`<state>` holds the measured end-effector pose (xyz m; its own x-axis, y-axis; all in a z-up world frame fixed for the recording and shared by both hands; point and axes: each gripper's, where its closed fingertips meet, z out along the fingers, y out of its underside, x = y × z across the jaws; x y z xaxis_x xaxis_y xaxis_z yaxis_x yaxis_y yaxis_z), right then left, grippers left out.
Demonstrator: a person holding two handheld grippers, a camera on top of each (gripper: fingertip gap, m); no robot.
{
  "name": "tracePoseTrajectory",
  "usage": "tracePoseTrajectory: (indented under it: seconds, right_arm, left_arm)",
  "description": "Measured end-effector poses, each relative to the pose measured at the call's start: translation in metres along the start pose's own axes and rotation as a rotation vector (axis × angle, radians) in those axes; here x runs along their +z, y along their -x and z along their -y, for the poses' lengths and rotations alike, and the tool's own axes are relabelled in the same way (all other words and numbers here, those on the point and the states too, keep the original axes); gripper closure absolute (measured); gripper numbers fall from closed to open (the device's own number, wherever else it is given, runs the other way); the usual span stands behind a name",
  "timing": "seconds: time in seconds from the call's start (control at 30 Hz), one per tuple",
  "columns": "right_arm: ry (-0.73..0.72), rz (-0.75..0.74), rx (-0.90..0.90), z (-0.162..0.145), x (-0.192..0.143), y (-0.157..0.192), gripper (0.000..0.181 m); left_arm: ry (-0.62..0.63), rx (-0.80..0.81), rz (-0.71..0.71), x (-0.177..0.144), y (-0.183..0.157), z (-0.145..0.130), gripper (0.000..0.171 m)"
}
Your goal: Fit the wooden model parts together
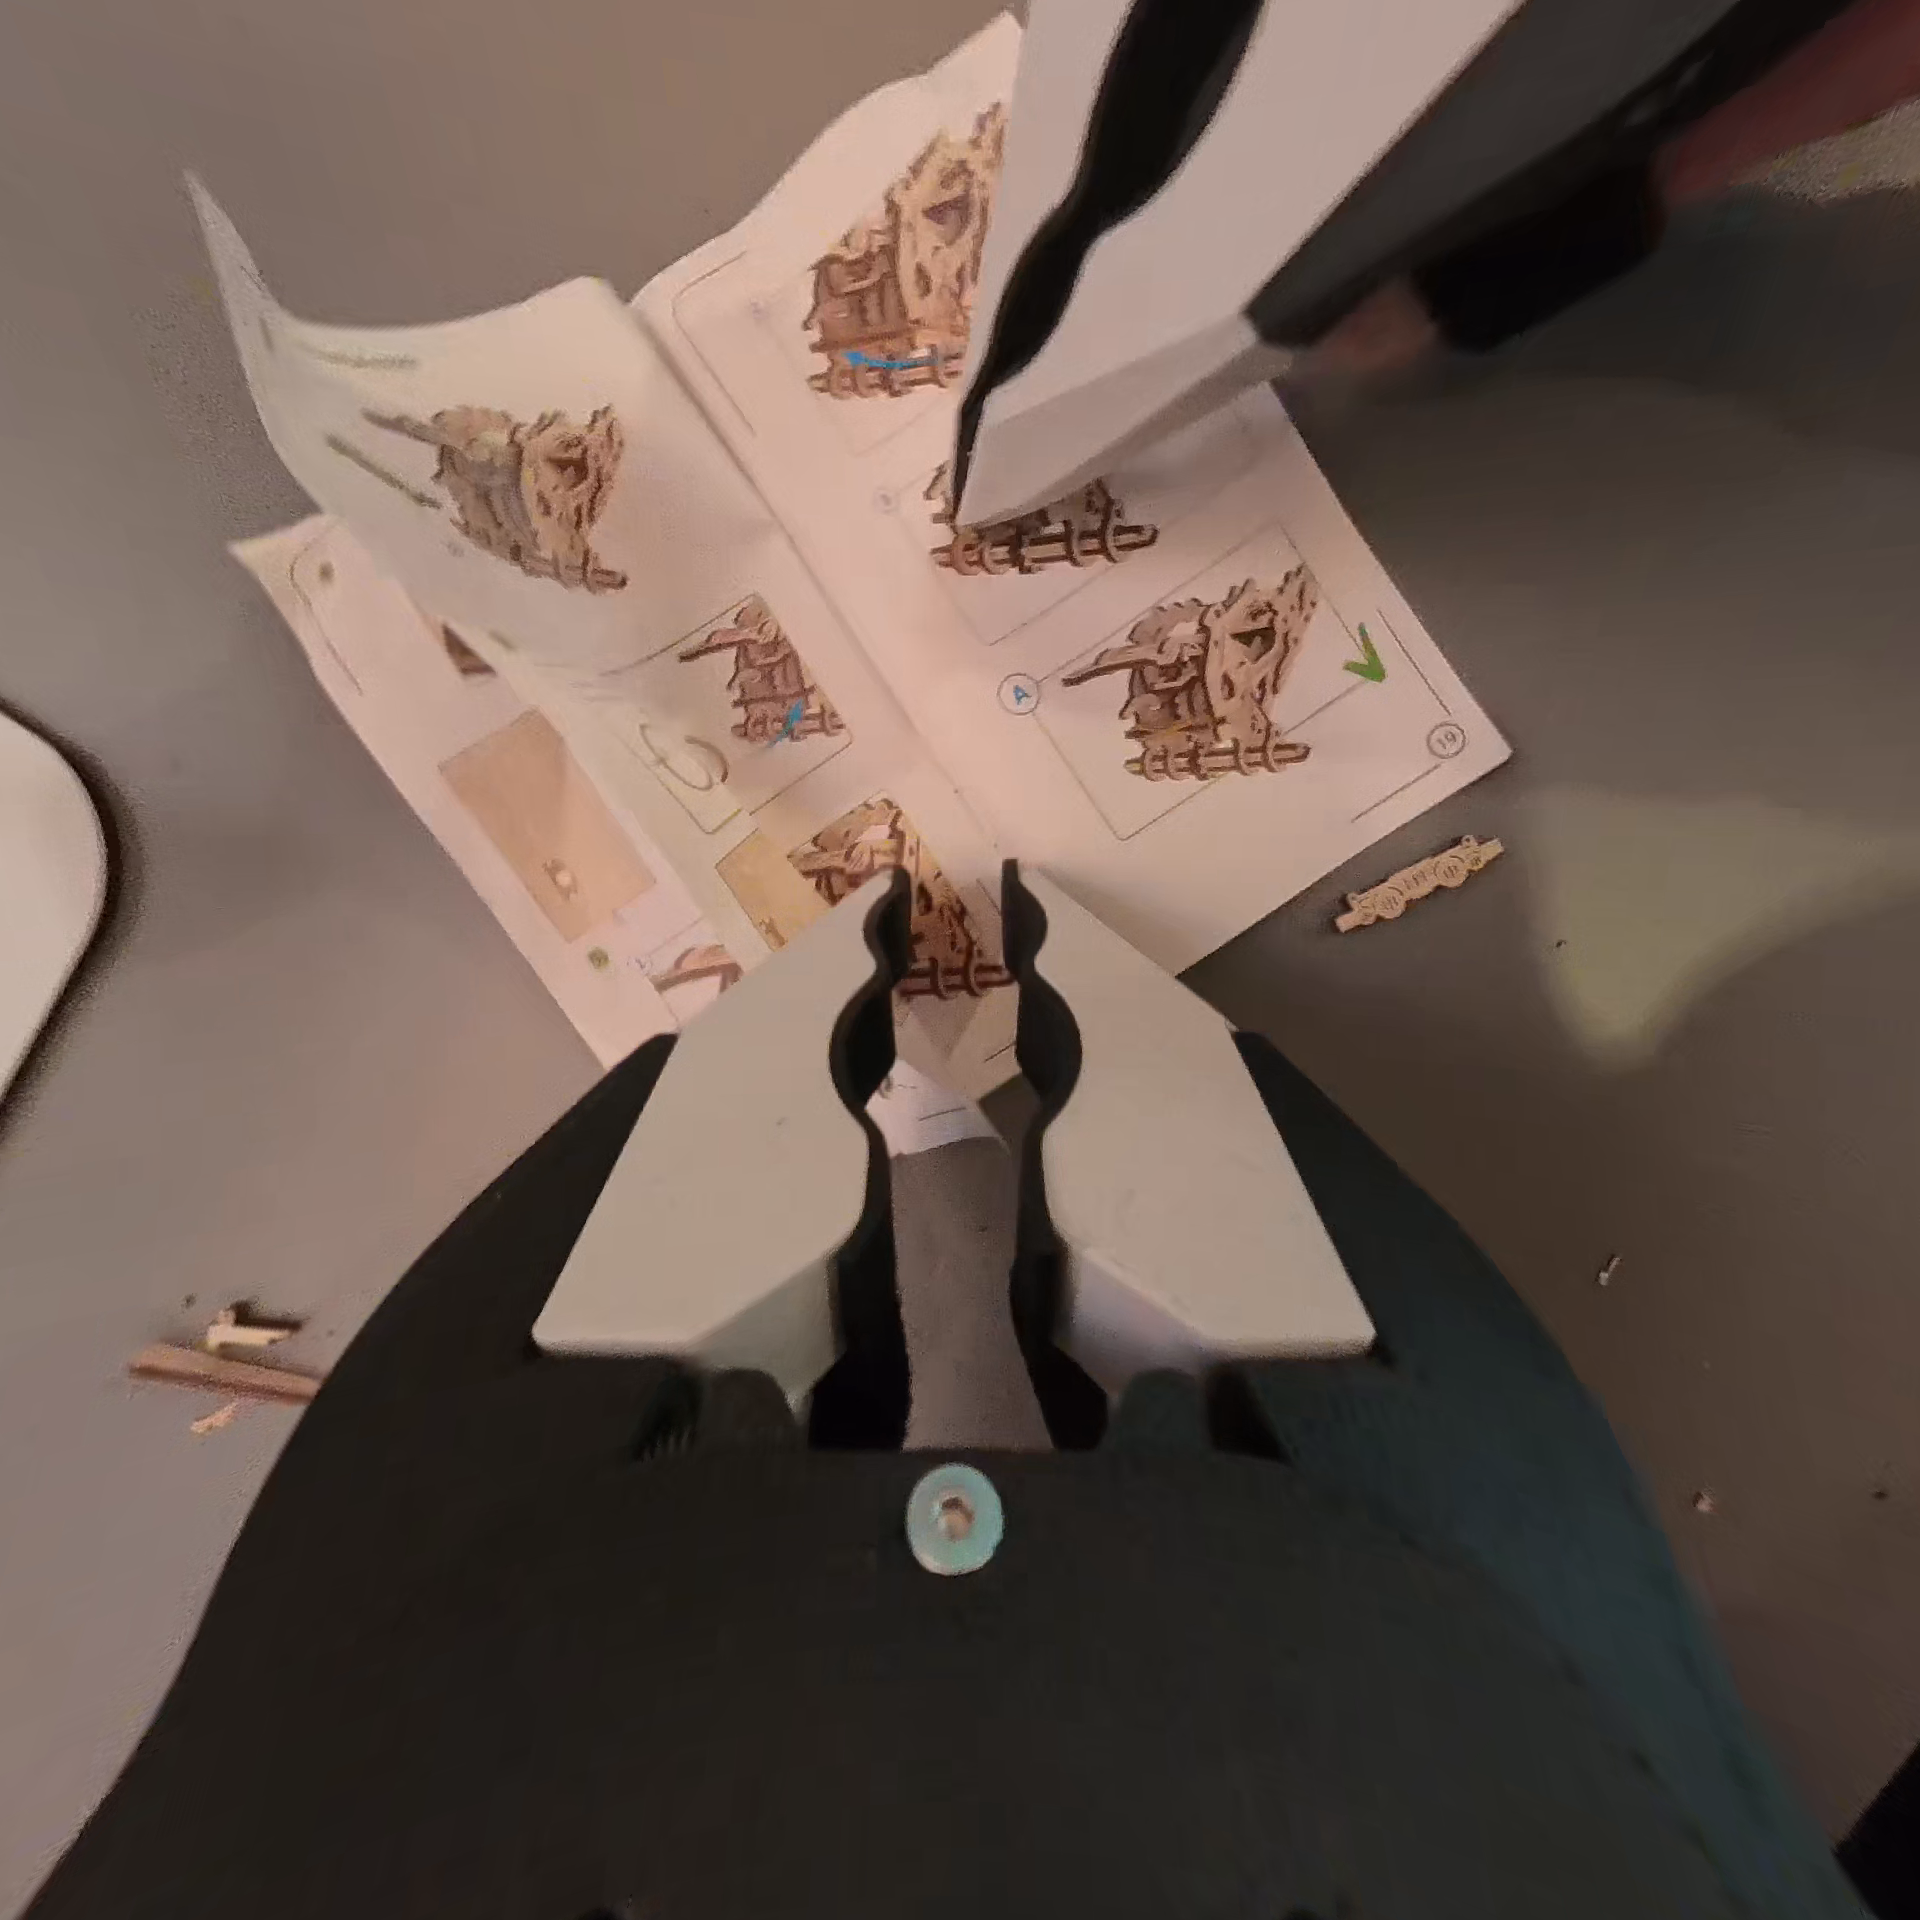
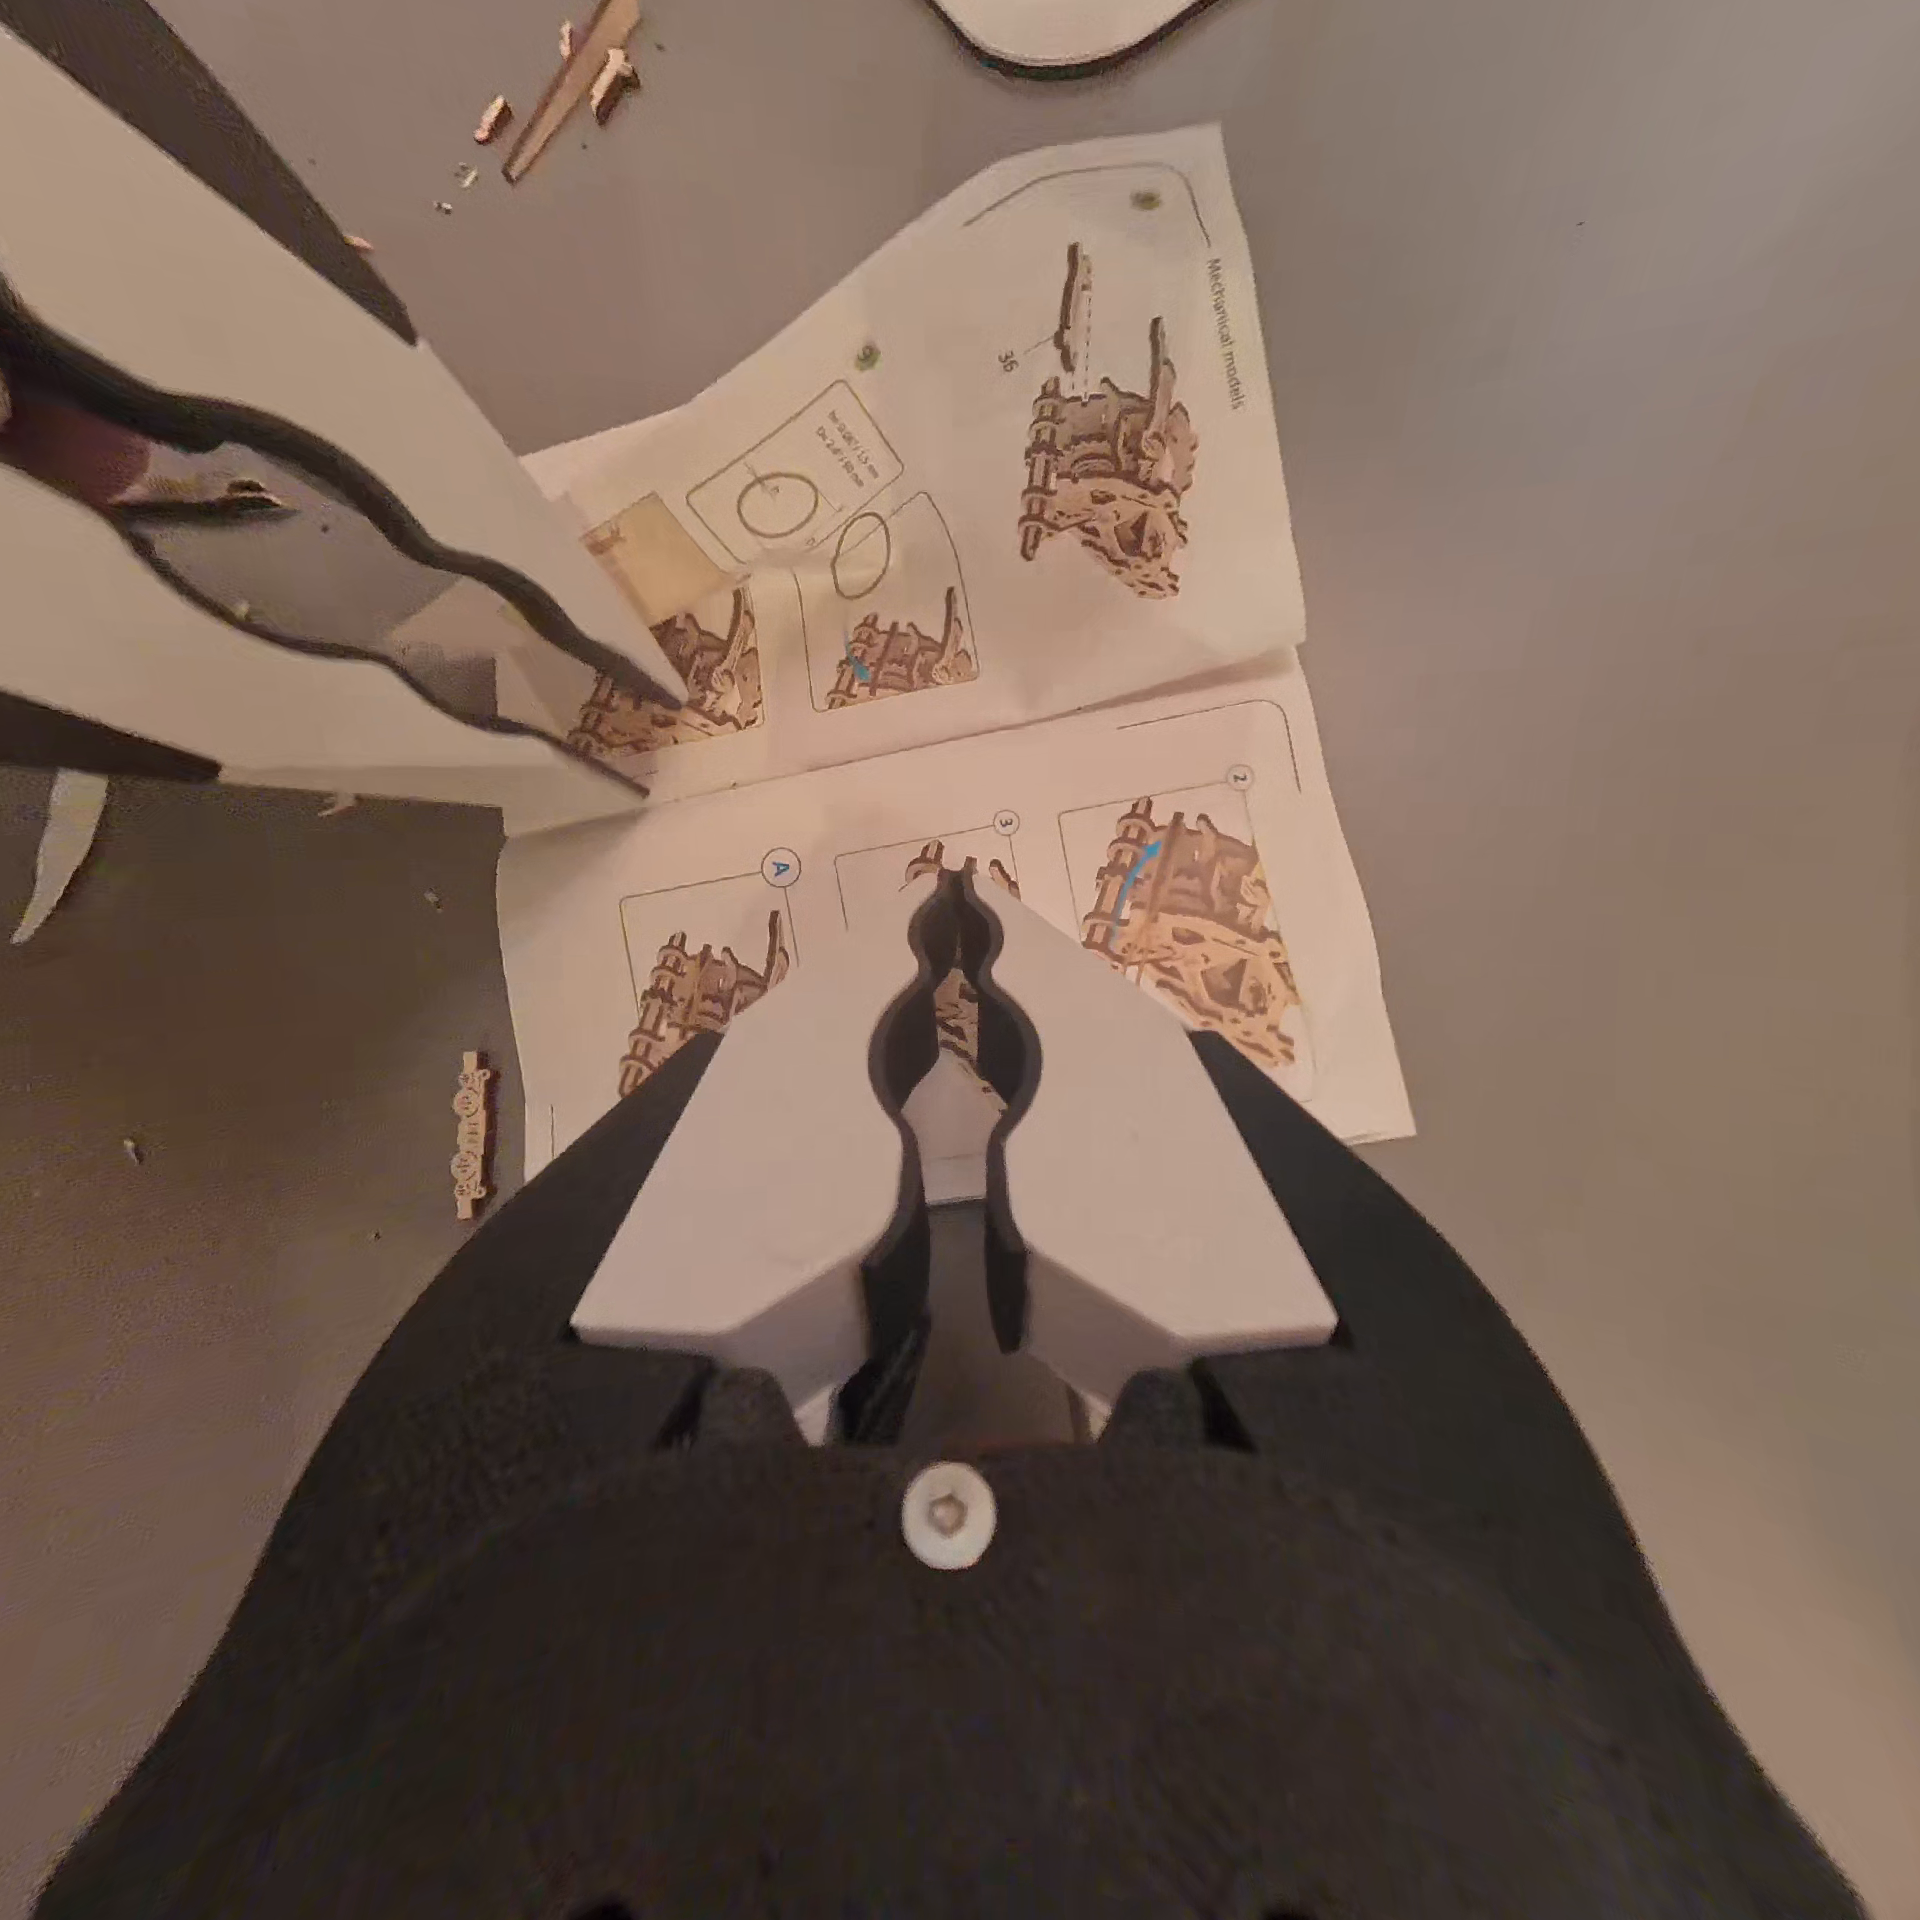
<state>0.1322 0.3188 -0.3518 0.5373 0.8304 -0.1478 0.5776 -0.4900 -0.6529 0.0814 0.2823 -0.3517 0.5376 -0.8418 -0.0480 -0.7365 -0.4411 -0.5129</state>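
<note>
My left tongs (image 1: 954,883) sit slightly spread, my right tongs (image 2: 961,883) pressed together, both empty over the open booklet (image 1: 1195,665). The wooden strip (image 1: 1421,885) lies right of my left tongs (just off the page).

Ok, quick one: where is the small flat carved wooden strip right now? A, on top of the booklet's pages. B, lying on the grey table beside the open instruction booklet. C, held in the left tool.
B: the wooden strip lies on the bare grey table, just off the edge of the booklet, and neither tool touches it.
</note>
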Motion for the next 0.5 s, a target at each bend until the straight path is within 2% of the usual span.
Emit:
tracePoseTrajectory:
  seconds: [0.1,0.13,0.2,0.27,0.33,0.37,0.43,0.5]
  right_arm:
    - [0.045,-0.027,-0.078,-0.001,0.000,-0.001,0.181]
    - [0.055,-0.036,-0.094,0.001,0.000,-0.001,0.181]
    - [0.022,-0.024,-0.126,0.012,0.002,0.004,0.181]
    - [-0.007,-0.044,-0.179,0.022,0.007,0.004,0.181]
    - [0.036,-0.065,-0.201,0.018,0.018,-0.001,0.181]
    - [0.017,-0.054,-0.193,0.020,0.019,-0.001,0.181]
    - [0.024,-0.034,-0.176,0.019,0.018,-0.001,0.181]
    - [0.040,-0.024,-0.183,0.019,0.018,-0.001,0.181]
  left_arm:
    - [-0.030,-0.068,-0.009,0.001,0.005,-0.001,0.153]
    - [-0.046,-0.099,-0.008,0.001,0.005,0.000,0.146]
    - [-0.063,-0.110,-0.002,0.000,0.004,-0.001,0.142]
    - [-0.098,-0.175,-0.066,0.000,0.001,0.002,0.132]
    - [-0.131,-0.271,-0.131,-0.003,0.002,0.006,0.125]
    - [-0.135,-0.274,-0.104,-0.005,0.009,0.006,0.124]
    - [-0.089,-0.207,0.062,-0.007,0.034,-0.002,0.105]
    - [-0.026,-0.141,0.161,-0.006,0.049,-0.011,0.097]
